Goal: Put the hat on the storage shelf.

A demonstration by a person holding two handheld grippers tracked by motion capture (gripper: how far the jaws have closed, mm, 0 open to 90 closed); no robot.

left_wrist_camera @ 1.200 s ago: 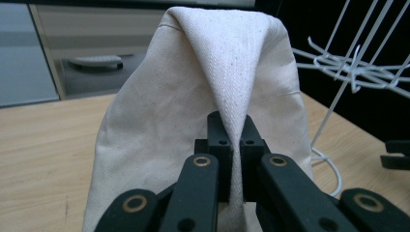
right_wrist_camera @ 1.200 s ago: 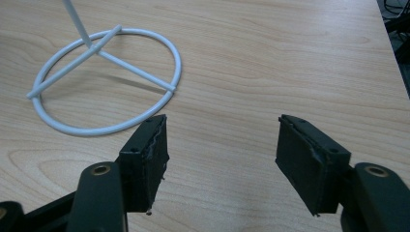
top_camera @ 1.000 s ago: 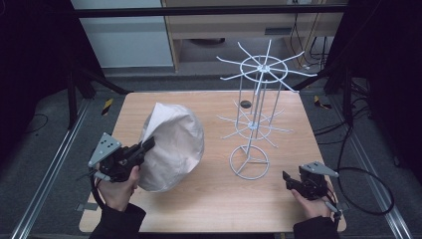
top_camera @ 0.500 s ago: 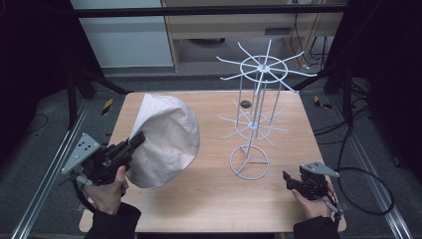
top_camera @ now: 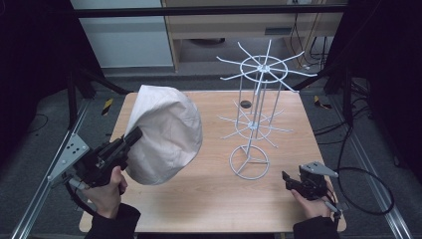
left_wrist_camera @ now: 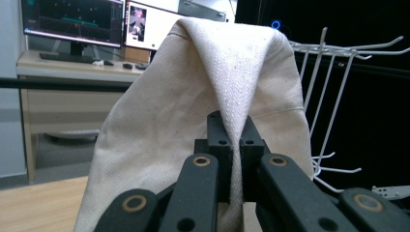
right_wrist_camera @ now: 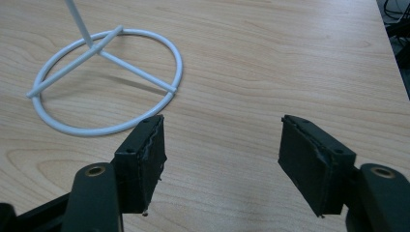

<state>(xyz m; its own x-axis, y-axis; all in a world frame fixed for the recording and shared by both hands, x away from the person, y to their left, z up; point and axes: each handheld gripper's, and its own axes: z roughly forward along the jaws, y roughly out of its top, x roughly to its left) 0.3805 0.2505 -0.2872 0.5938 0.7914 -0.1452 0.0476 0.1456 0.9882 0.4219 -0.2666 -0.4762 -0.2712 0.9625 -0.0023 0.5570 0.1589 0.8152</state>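
Note:
A cream cloth [top_camera: 164,134] hangs lifted over the left half of the wooden table [top_camera: 209,199]. My left gripper [top_camera: 133,137] is shut on a fold at its near edge; in the left gripper view the fold of the cloth [left_wrist_camera: 217,82] is pinched between the jaws of that gripper [left_wrist_camera: 231,130]. A white wire rack [top_camera: 254,124] stands right of centre. My right gripper [top_camera: 286,178] rests low at the near right. It is open [right_wrist_camera: 222,154] with nothing between its pads, its jaws have just been opening, and it points at the rack's ring base [right_wrist_camera: 104,82].
A small dark round object [top_camera: 245,104] lies on the table behind the rack. Metal frame rails [top_camera: 45,184] run along both sides of the table. The rack's hooks [left_wrist_camera: 333,72] stick out just right of the cloth. A desk with monitors [left_wrist_camera: 72,24] stands beyond.
My left gripper has drawn back to the left and risen, lifting the cloth with it. The right hand has stayed where it was.

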